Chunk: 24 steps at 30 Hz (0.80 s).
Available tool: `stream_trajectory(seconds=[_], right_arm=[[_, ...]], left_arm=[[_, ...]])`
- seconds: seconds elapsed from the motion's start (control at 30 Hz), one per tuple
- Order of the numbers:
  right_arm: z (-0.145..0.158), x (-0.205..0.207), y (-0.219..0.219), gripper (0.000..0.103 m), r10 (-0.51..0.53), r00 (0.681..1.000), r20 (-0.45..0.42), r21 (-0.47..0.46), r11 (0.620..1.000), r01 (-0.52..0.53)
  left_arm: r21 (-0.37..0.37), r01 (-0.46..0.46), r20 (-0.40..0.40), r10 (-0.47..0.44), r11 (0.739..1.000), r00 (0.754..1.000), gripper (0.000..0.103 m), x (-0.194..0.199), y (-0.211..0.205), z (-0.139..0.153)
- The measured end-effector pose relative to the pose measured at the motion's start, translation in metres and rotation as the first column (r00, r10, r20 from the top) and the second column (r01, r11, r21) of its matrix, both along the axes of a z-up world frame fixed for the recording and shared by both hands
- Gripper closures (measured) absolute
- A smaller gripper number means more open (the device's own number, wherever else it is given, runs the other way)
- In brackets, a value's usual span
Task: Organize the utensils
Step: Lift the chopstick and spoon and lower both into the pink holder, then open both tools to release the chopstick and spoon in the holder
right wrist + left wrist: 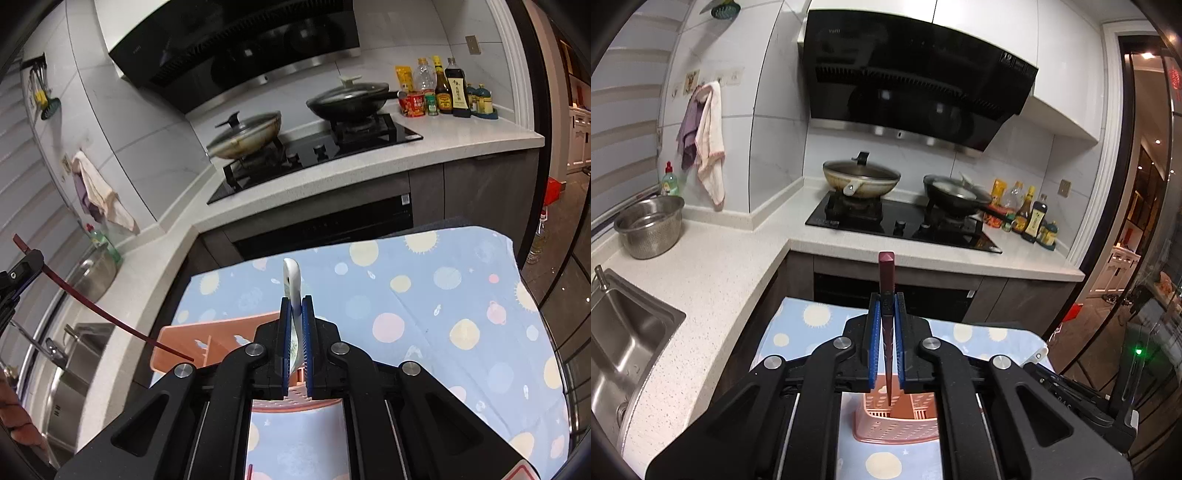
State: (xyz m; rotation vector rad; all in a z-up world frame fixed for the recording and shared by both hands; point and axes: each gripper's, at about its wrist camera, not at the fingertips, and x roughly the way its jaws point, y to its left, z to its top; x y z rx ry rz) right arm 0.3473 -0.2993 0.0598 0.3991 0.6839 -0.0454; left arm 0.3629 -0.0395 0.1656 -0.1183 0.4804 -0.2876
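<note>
My left gripper (886,301) is shut on a dark red chopstick (886,280), held upright with its thin tip over the pink perforated utensil basket (897,424) below. In the right wrist view the same chopstick (96,310) slants down from the left gripper (22,266) toward the pink basket (210,332). My right gripper (296,301) is shut on a white ceramic spoon (291,277), handle end pointing up, above the basket's near edge.
The basket stands on a table with a blue sun-patterned cloth (424,302). A white L-shaped counter (713,280) holds a steel sink (624,343), a steel bowl (650,225), and a stove with two lidded pans (860,177). Sauce bottles (447,88) stand at the counter's right end.
</note>
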Motion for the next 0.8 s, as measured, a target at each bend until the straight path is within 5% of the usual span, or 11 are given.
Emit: stream_trajectory(seconds=[0.33,0.47,0.8], right_arm=[[-0.027,0.015,0.012,0.095,0.017,0.998,-0.055,-0.036,0.999,-0.019],[-0.020,0.008,0.016,0.092,0.013,0.999,-0.037,-0.064,0.998,-0.015],[-0.005,-0.044,0.021,0.085,0.027,0.999,-0.017,-0.063,0.998,-0.028]], left_arm=[[0.016,-0.010,-0.076,0.011,1.000,0.997,0.095,0.019,0.000,-0.035],[0.021,-0.022,-0.077,0.024,1.000,0.997,0.073,0.015,0.002,-0.037],[0.010,-0.031,-0.082,0.032,0.999,0.996,0.069,-0.018,0.018,-0.034]])
